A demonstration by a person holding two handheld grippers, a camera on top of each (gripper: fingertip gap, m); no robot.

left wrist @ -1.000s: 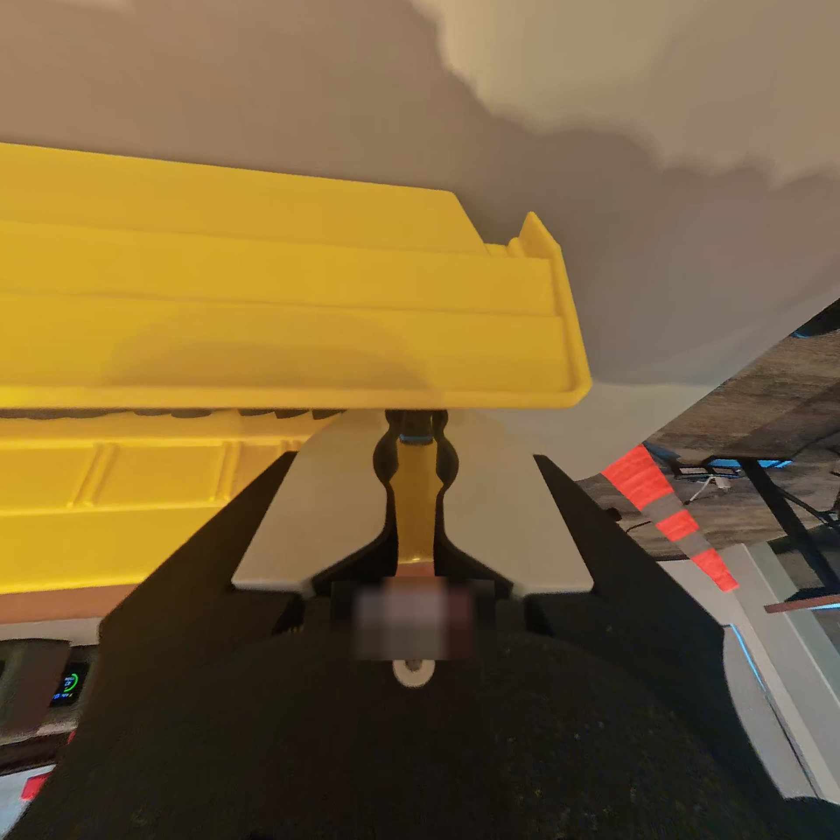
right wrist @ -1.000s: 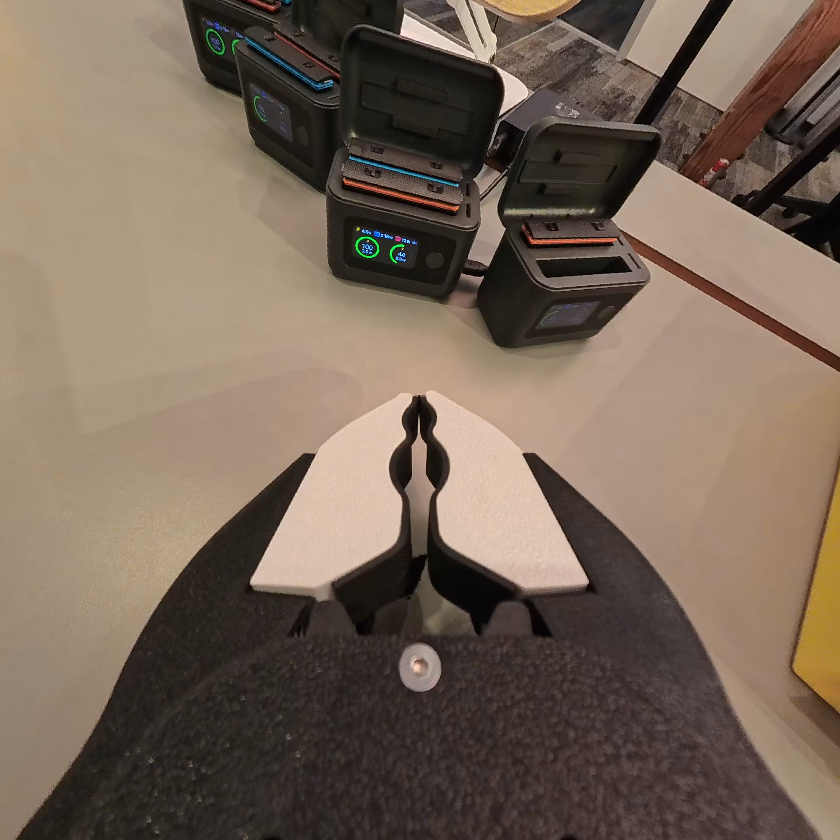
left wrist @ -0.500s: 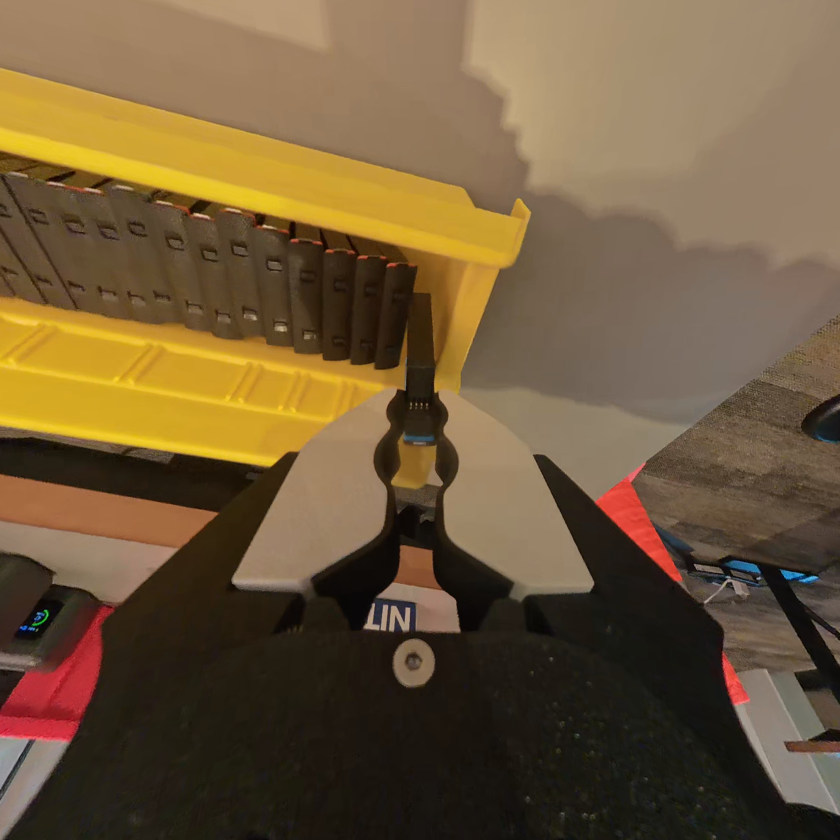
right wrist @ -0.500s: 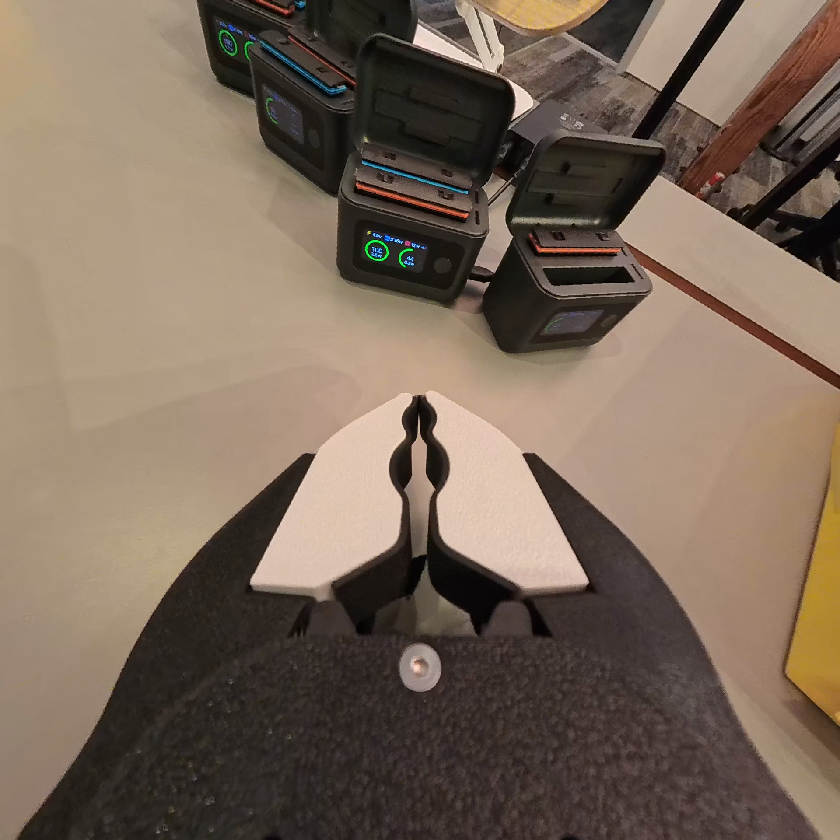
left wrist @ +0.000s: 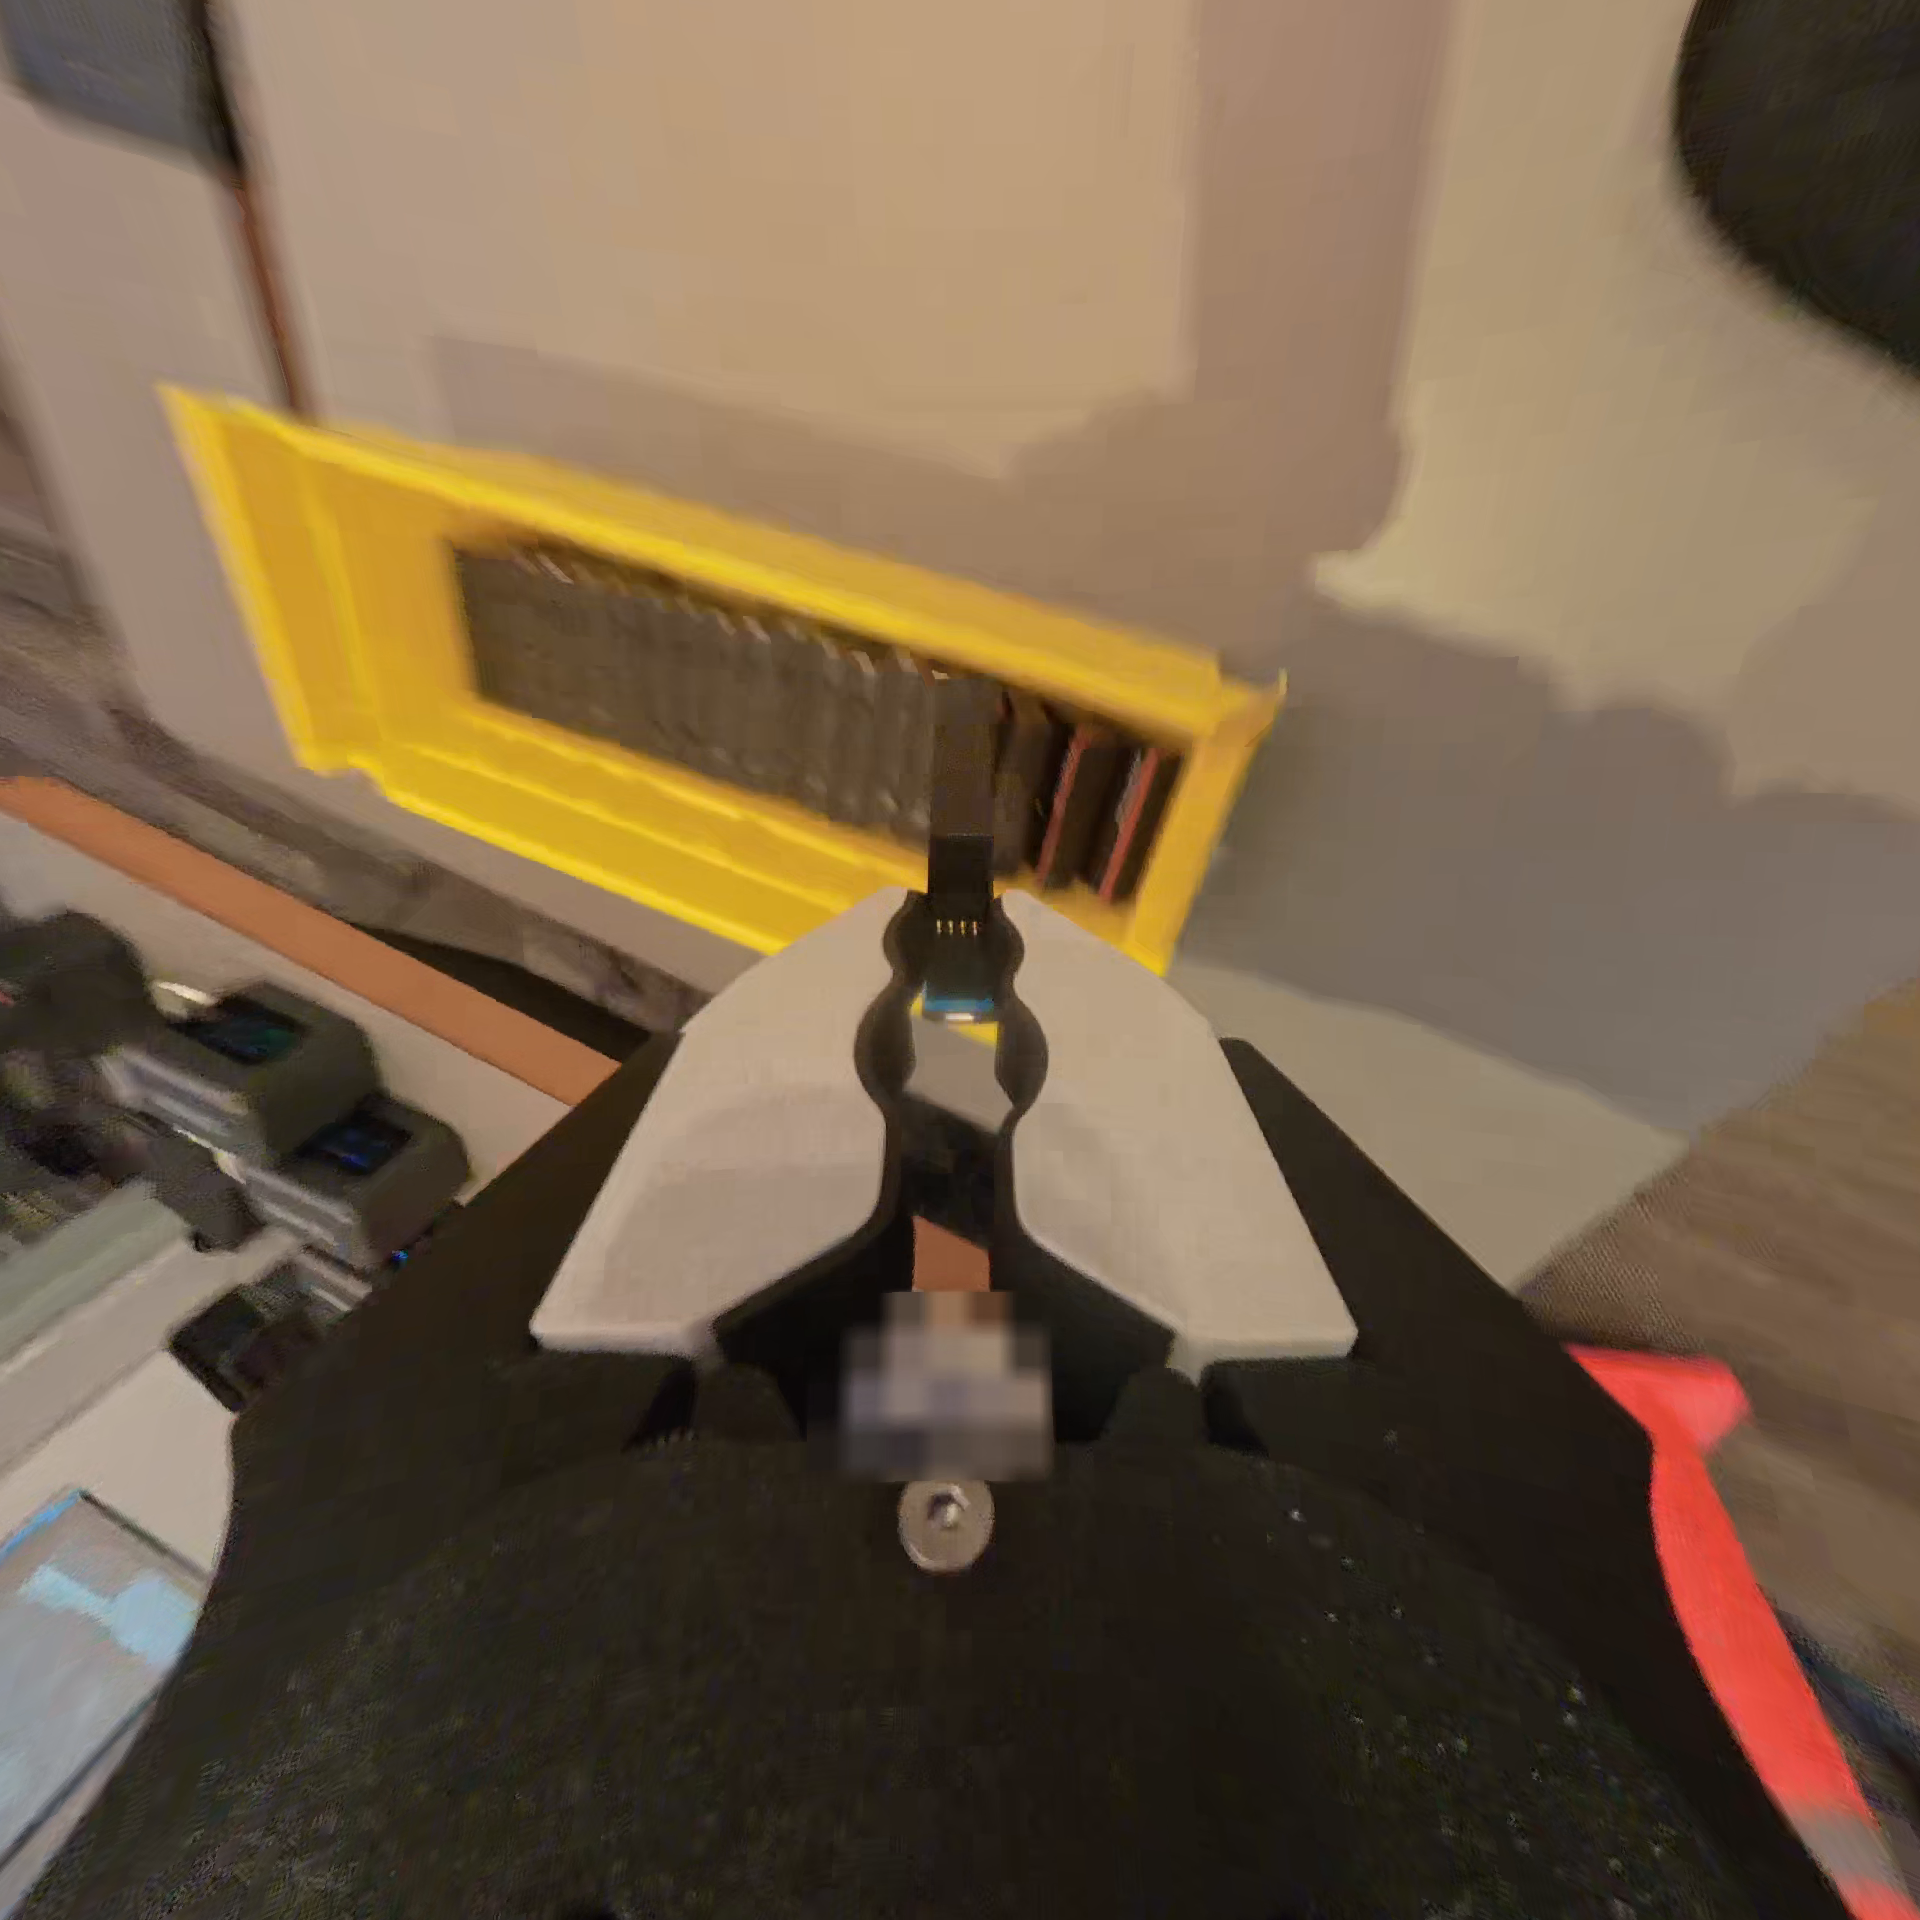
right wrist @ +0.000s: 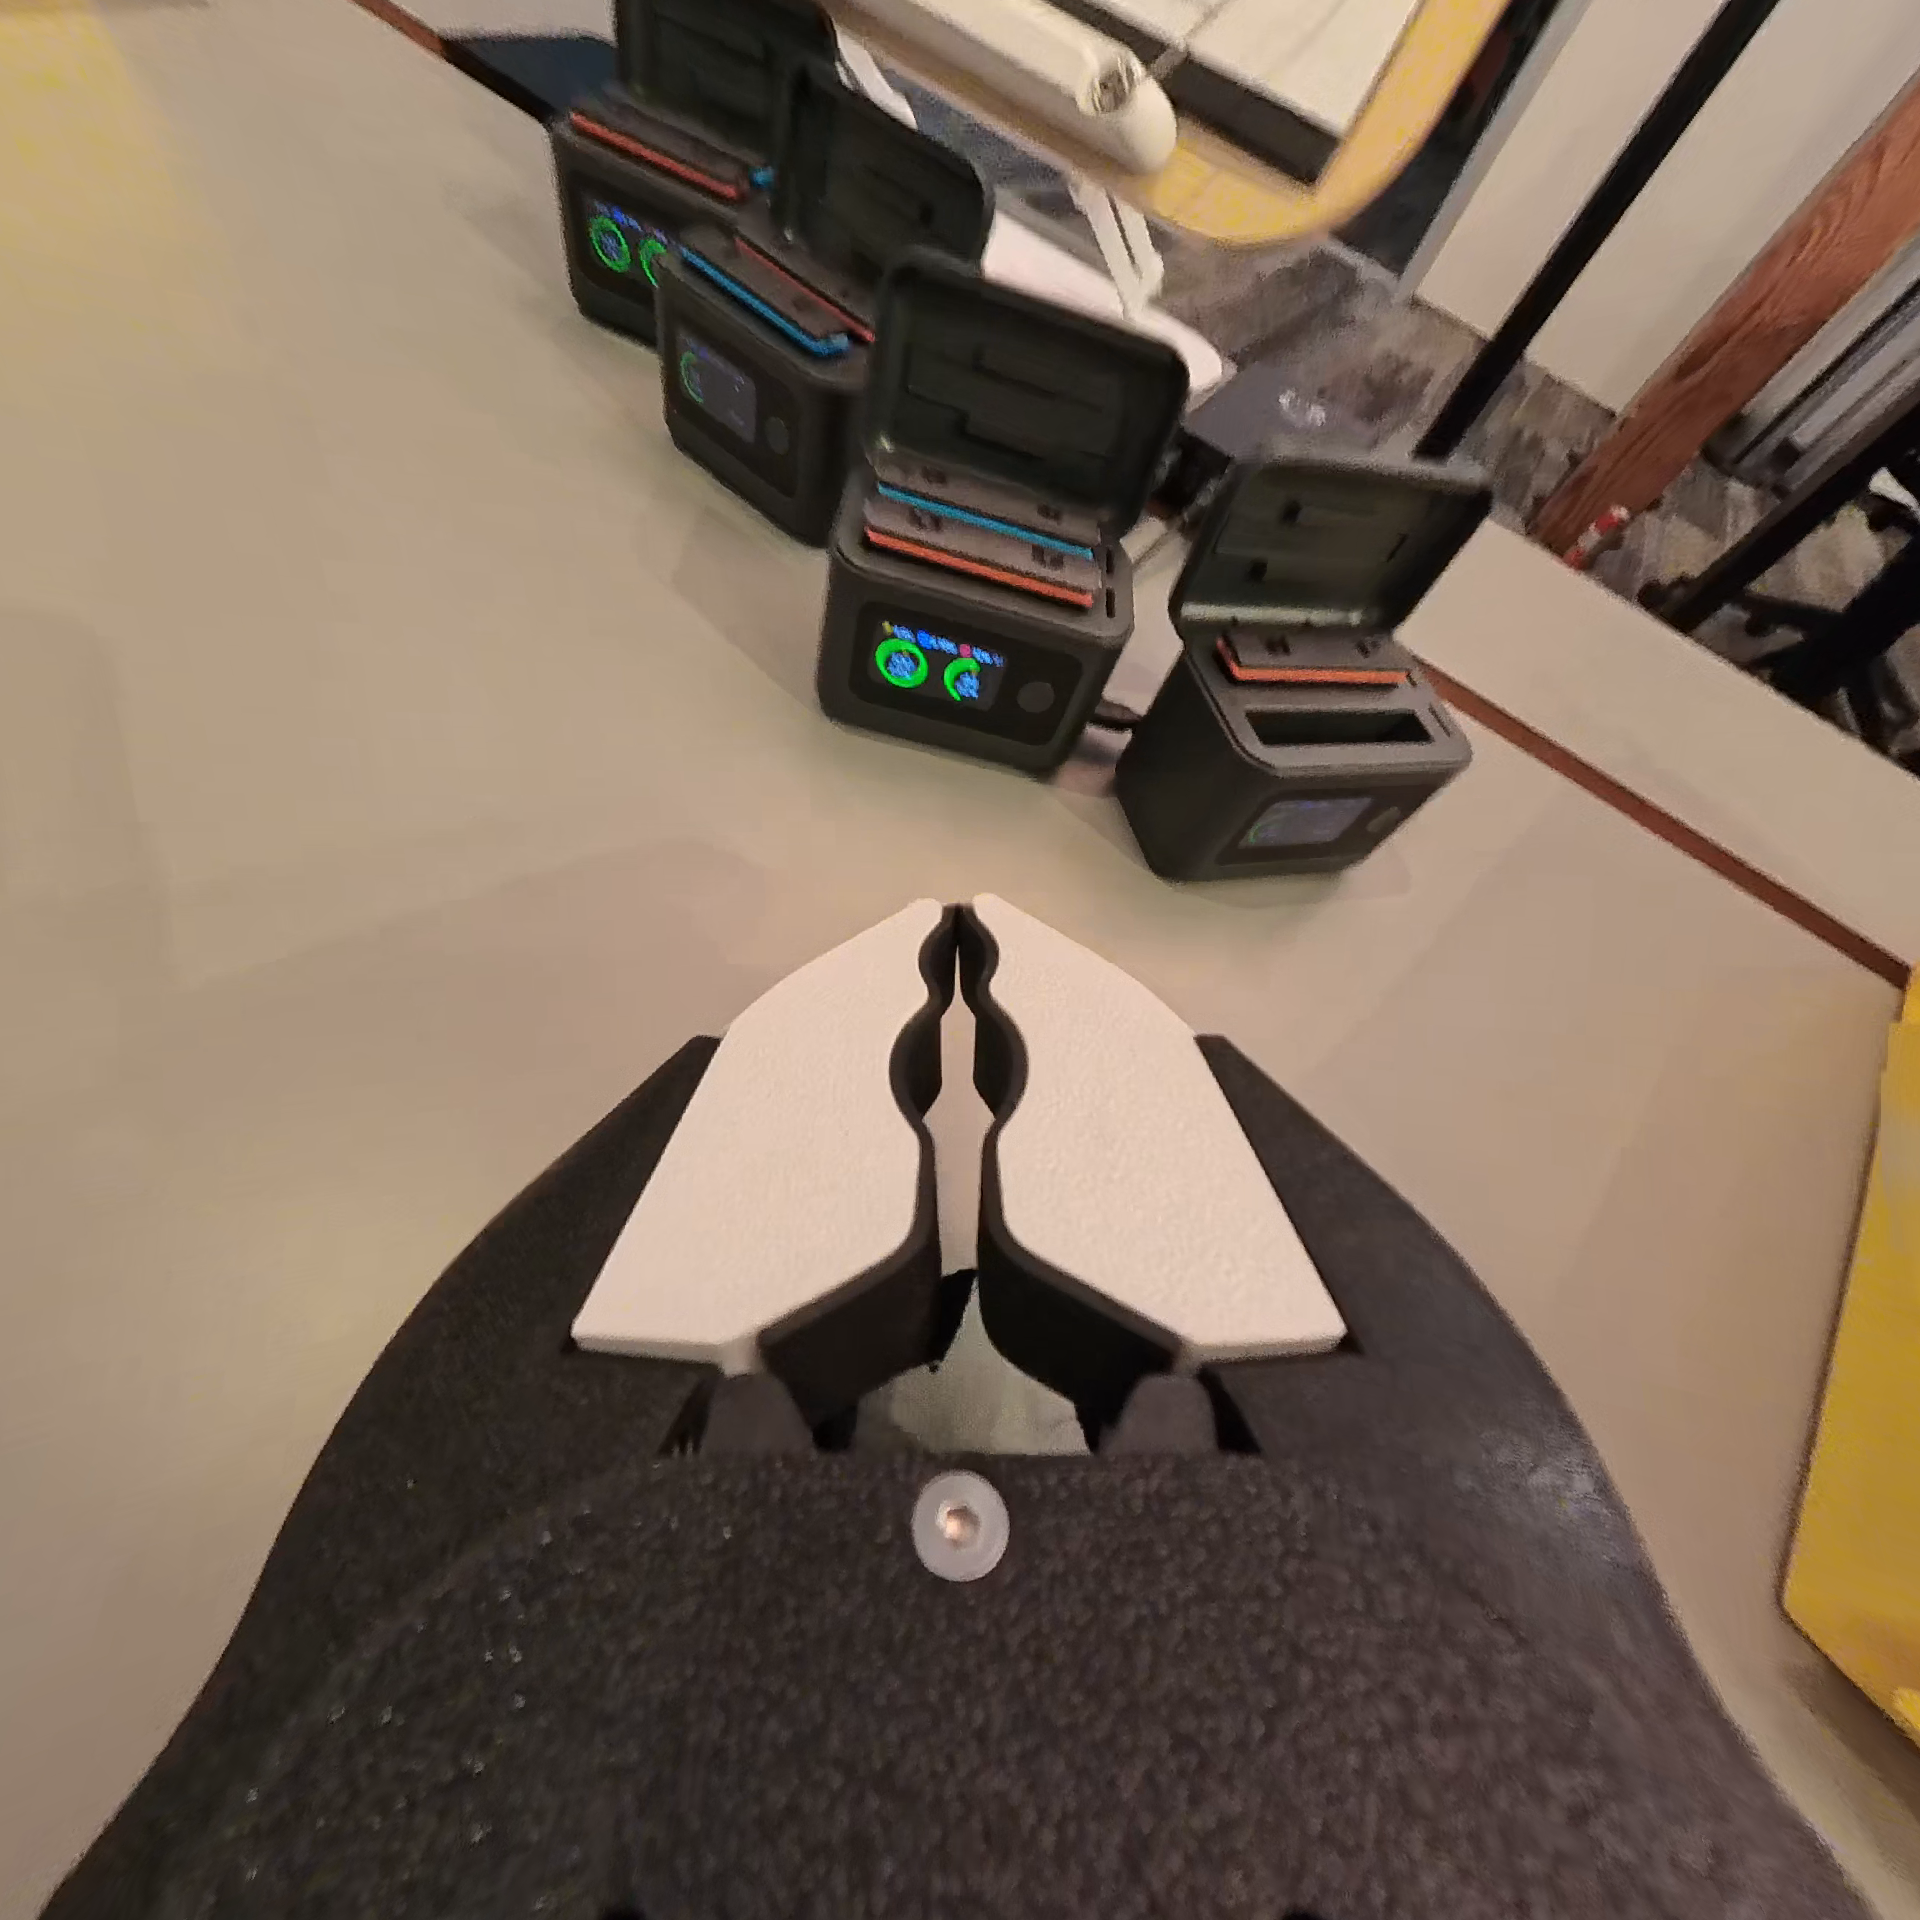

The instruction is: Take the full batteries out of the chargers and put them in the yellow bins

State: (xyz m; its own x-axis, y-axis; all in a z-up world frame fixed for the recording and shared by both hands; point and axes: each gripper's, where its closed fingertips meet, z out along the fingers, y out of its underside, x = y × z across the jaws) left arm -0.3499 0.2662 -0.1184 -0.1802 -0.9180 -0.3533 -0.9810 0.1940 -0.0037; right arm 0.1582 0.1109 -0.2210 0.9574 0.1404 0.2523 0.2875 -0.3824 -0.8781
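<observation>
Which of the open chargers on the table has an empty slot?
The charger nearest the right tongs, at the right end of the row: its front slot is empty, with one orange-edged battery behind.

Two wrist views above table (right wrist: 312, 727)

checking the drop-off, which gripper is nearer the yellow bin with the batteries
Left. The left gripper holds a battery just over the bin; the right gripper points toward the chargers.

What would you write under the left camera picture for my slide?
Left gripper holds a battery above the yellow bin of batteries.
</observation>
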